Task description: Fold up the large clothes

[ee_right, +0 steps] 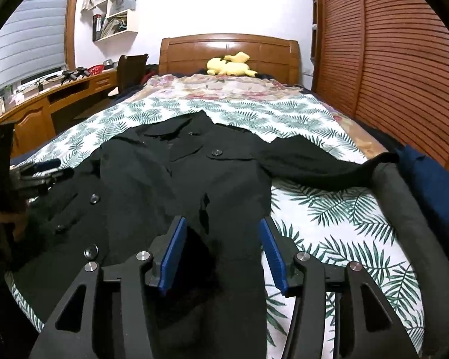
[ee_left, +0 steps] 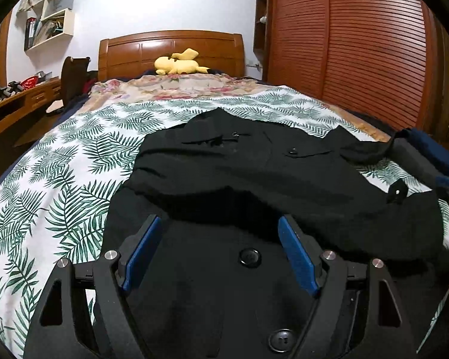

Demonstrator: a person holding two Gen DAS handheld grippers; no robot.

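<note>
My black coat [ee_left: 254, 164] lies spread face up on the bed [ee_left: 60, 179], on the palm-leaf cover, its collar toward the headboard [ee_left: 170, 49] and its hem at the foot end nearest me. I judge the folding barely begun. The body lies mostly flat with its buttons showing. The sleeve [ee_right: 320, 161] on the wardrobe side of the coat trails out across the cover toward a dark bolster at the bed's edge. On the desk side of the coat the cloth looks bunched, perhaps turned in a little; I cannot tell for sure.

My left tongs [ee_left: 218, 251] hang wide open over the coat's lower front, a button between the blue pads, nothing gripped. My right tongs [ee_right: 221, 251] stand about half open over the coat's wardrobe-side edge near the hem, cloth under them but none pinched.

What is left, as I judge it: bring both sleeves in across the body, then fold the length toward the collar.
</note>
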